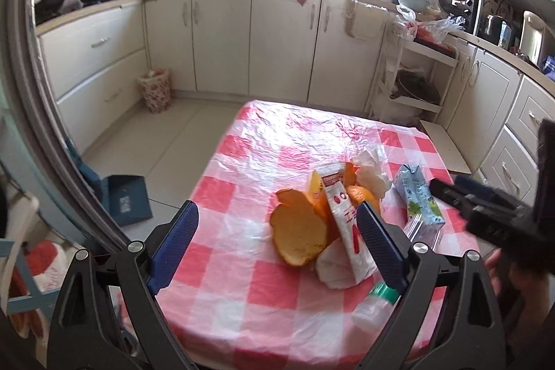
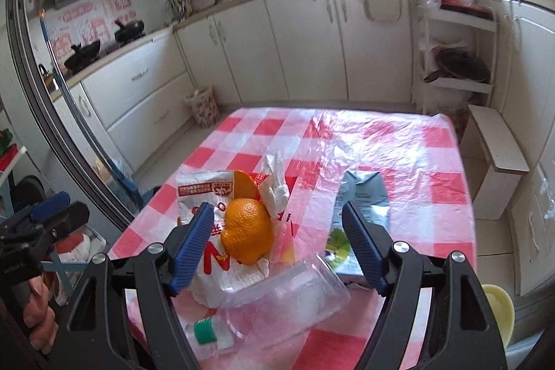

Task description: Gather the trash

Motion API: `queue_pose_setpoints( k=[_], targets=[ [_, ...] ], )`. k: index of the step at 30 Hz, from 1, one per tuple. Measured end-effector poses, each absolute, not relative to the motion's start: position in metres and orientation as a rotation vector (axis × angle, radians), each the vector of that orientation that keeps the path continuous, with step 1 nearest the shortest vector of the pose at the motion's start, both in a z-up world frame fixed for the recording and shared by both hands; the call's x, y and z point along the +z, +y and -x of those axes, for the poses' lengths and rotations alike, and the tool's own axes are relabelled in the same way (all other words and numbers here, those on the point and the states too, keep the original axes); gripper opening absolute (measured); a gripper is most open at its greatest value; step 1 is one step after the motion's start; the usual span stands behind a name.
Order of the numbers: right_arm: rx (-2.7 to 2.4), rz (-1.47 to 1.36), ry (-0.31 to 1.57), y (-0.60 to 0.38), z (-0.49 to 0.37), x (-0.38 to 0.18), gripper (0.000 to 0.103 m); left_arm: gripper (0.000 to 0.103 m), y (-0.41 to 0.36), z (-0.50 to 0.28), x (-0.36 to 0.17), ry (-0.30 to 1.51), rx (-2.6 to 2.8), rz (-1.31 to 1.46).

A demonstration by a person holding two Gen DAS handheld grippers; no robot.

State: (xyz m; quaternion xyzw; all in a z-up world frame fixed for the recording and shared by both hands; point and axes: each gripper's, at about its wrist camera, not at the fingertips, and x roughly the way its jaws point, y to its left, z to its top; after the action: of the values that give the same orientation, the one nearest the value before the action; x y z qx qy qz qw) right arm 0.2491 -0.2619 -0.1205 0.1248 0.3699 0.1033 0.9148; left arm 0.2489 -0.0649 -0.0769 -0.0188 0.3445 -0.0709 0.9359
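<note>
Both claws stand wide open and empty: left claw (image 1: 277,247), right claw (image 2: 277,243). The trash lies heaped mid-frame on the checked tabletop (image 2: 399,141): orange peel (image 2: 247,231), white wrapper (image 2: 208,193), milk carton (image 2: 362,196), clear bottle (image 2: 277,304). Judged poised for a first pick.

Black hand-held gripper (image 2: 277,241), 2 ribbed blue fingers (image 2: 192,245), silver screws

Peel (image 2: 246,231) on wrapper (image 2: 208,196), carton (image 2: 364,196) right, bottle (image 2: 215,332) nearest, all on table (image 2: 381,134)
</note>
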Motion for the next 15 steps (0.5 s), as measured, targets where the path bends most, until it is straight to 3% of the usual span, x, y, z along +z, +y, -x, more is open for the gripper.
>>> queue_pose_setpoints(
  k=[13, 15],
  targets=[
    [0.246, -0.316, 0.976, -0.245, -0.319, -0.166, 0.049, 0.088, -0.097, -0.342, -0.111, 0.870, -0.236, 0.104],
    [0.248, -0.319, 0.989, -0.244, -0.323, -0.170, 0.034, 0.088, -0.103, -0.350, -0.117, 0.892, -0.250, 0.108]
  ],
)
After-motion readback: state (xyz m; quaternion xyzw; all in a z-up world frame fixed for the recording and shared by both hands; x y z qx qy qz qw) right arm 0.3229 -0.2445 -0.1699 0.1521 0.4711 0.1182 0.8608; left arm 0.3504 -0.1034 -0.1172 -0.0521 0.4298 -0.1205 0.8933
